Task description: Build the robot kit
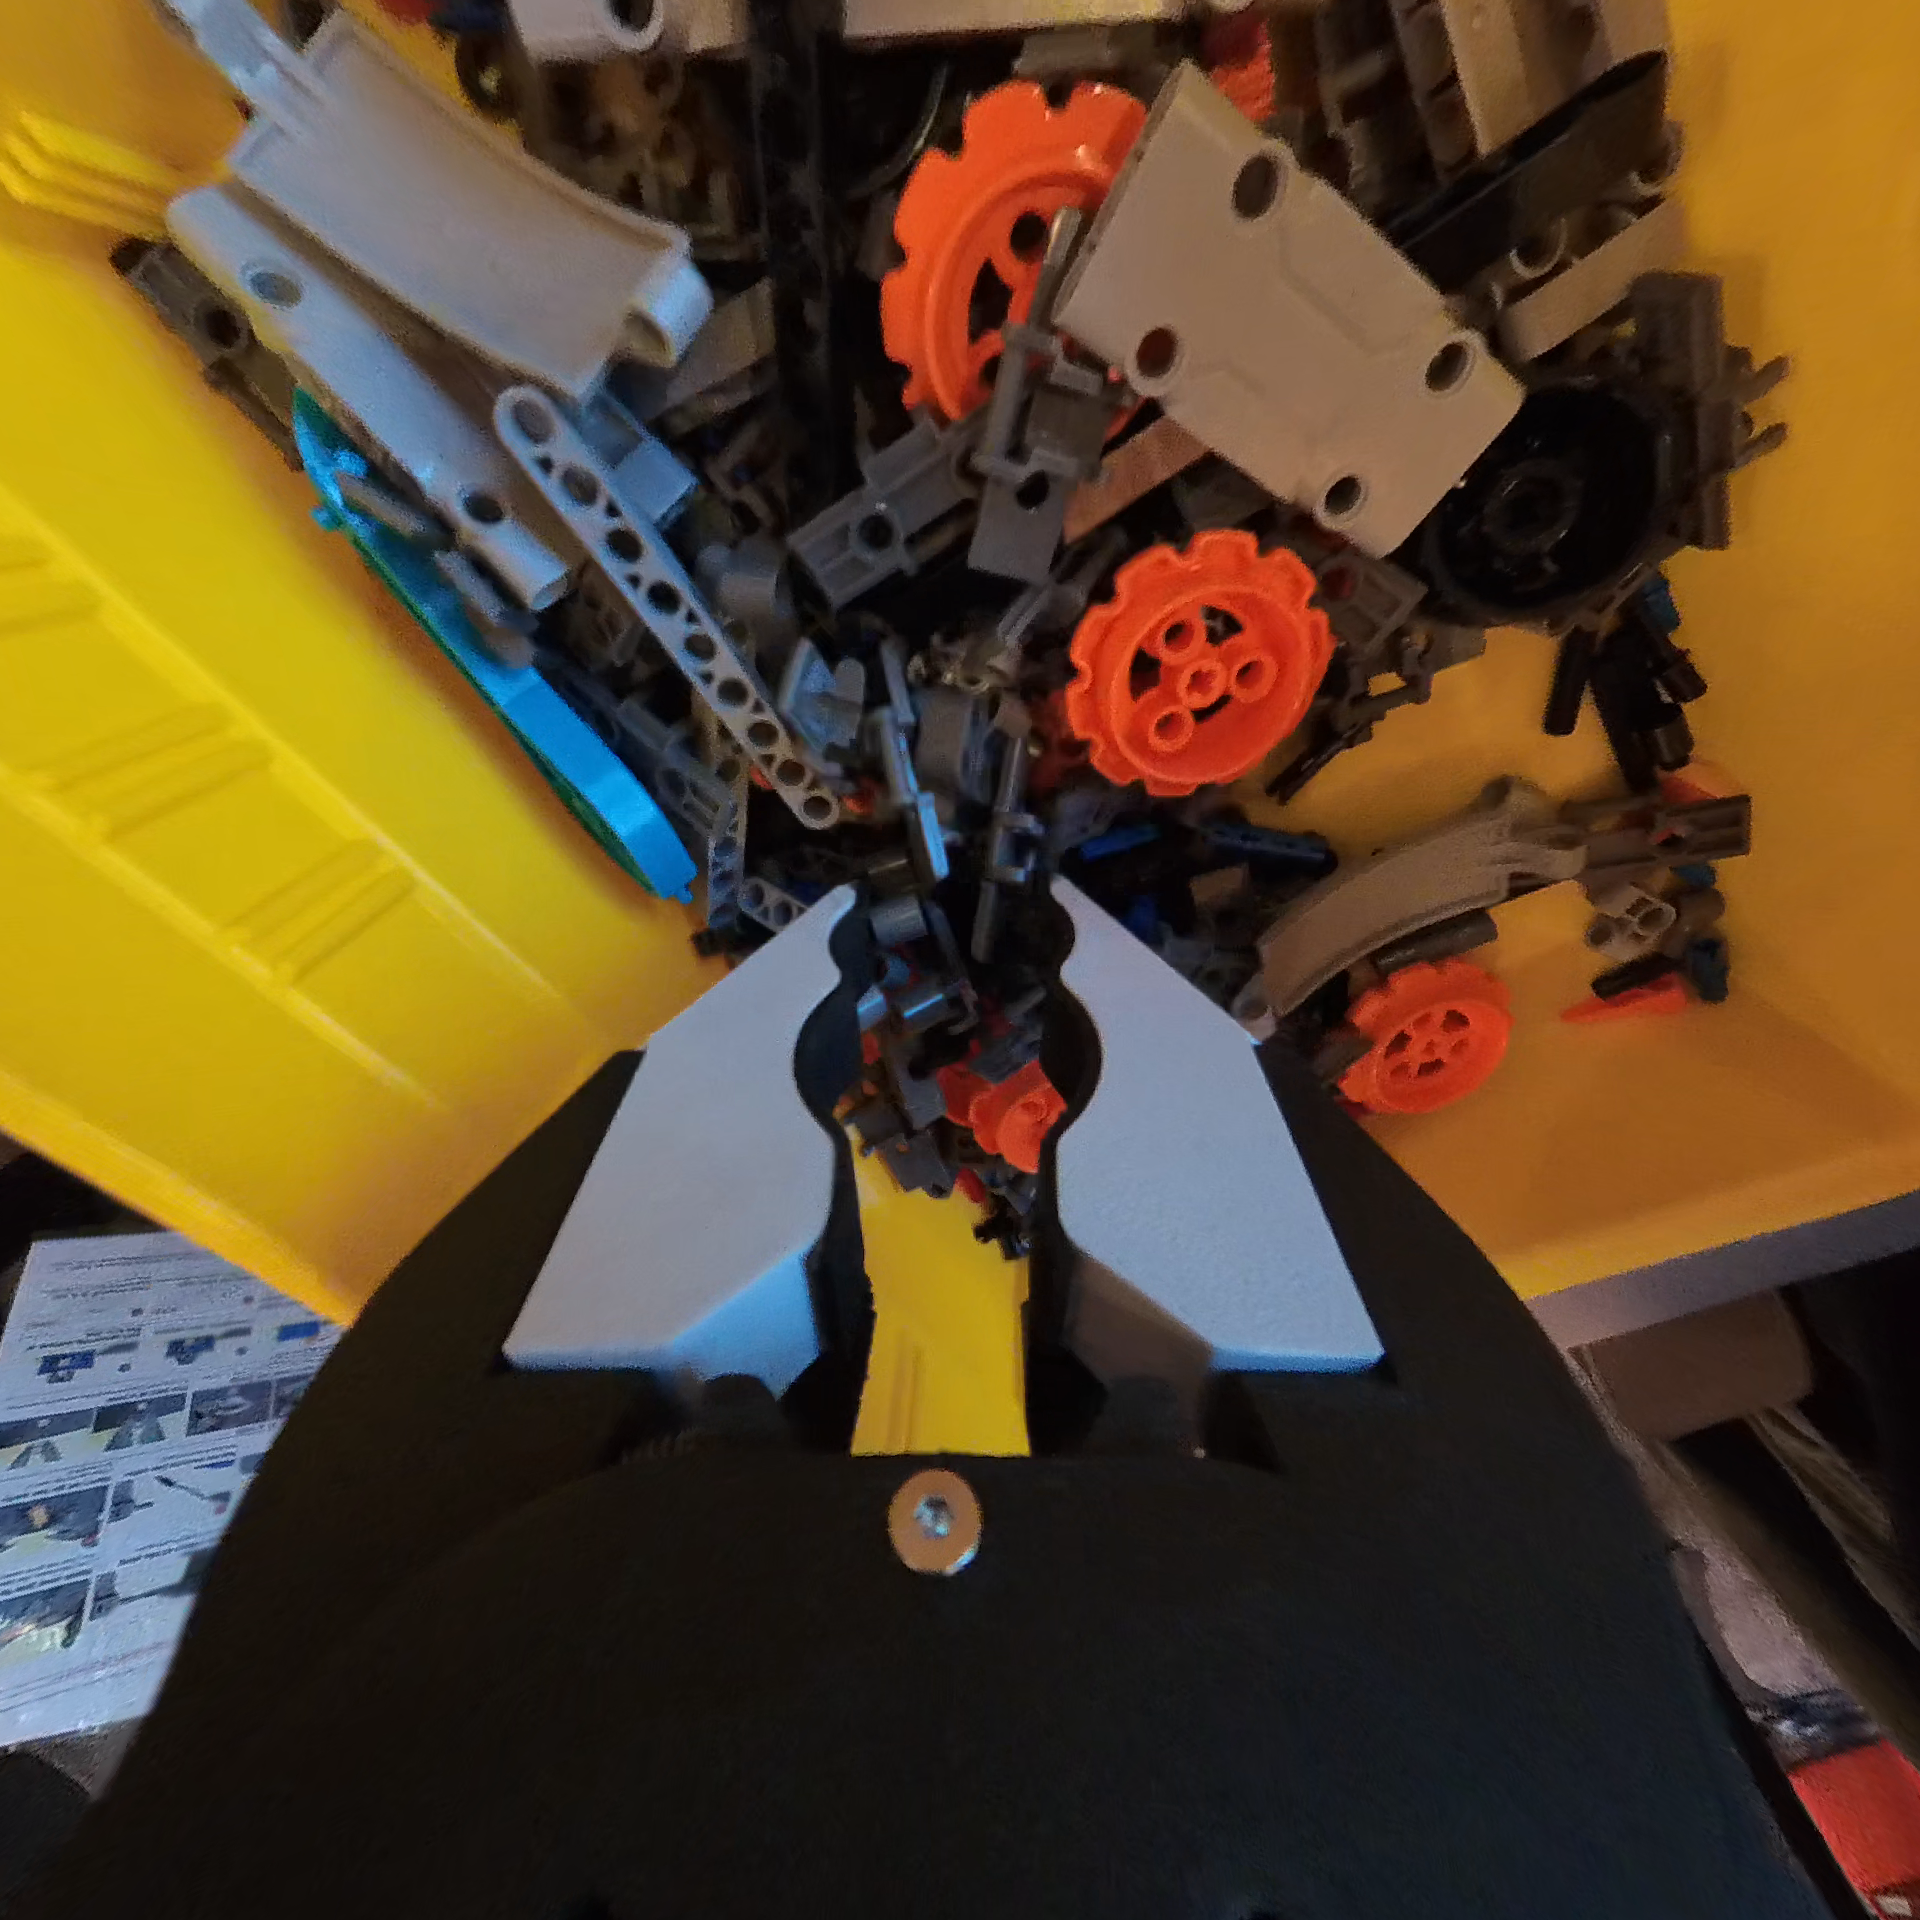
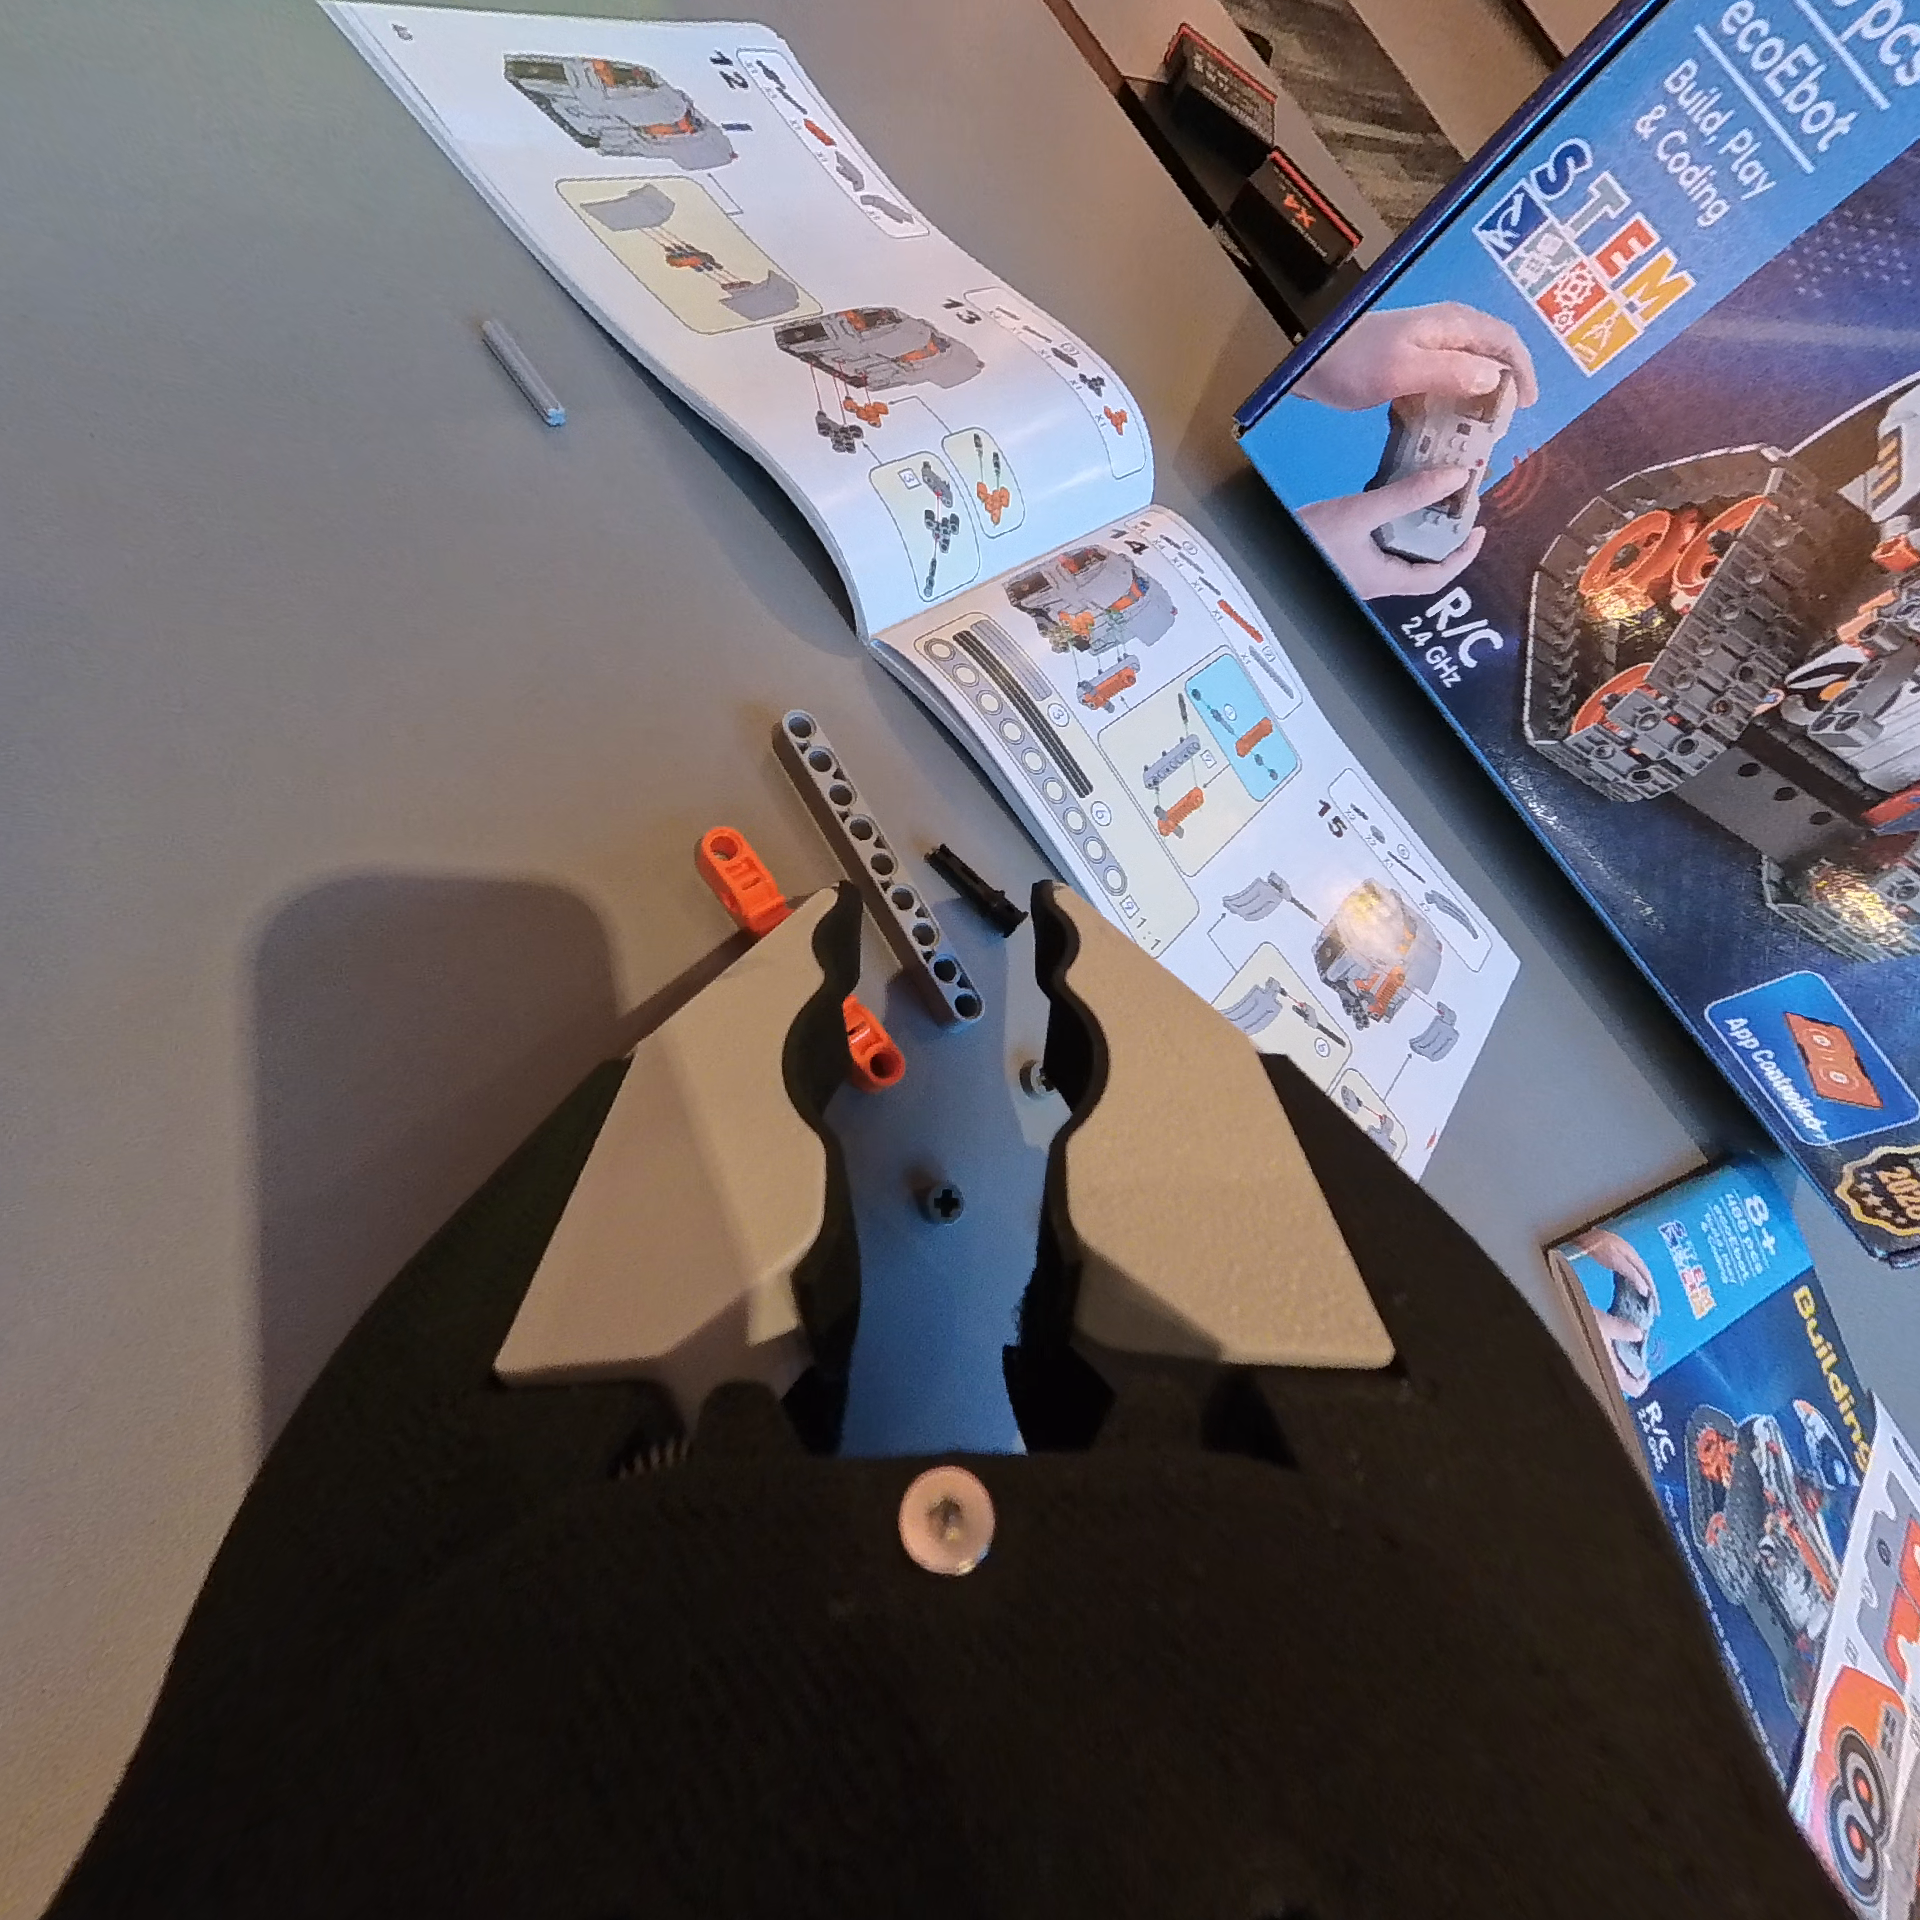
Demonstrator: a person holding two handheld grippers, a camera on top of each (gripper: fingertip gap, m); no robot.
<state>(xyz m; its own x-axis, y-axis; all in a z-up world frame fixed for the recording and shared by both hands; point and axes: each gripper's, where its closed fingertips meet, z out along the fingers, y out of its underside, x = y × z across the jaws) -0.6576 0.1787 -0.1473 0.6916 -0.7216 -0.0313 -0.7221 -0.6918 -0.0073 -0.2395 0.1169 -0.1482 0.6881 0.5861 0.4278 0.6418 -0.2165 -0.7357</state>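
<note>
My left gripper (image 1: 951, 904) is open, its tips over a heap of small grey, black and blue building pieces (image 1: 935, 997) inside a yellow bin (image 1: 312, 831). It holds nothing. Orange toothed wheels (image 1: 1200, 660) and grey panels (image 1: 1278, 322) lie in the heap beyond. My right gripper (image 2: 945, 904) is open above a grey table (image 2: 312, 623). A long grey holed beam (image 2: 878, 868) lies between its tips, with an orange connector (image 2: 740, 875) at its left, another orange piece (image 2: 871, 1055) between the fingers, and a black pin (image 2: 975, 883) to the right.
An open instruction booklet (image 2: 935, 436) lies beyond the right gripper, with a blue kit box (image 2: 1662, 520) and a smaller booklet (image 2: 1766, 1507) on the right. A grey axle (image 2: 523, 371) lies far left. A small grey bush (image 2: 940, 1203) lies between the fingers. A printed sheet (image 1: 125, 1455) lies beside the bin. Tip to tip, the grippers are about 45 cm apart.
</note>
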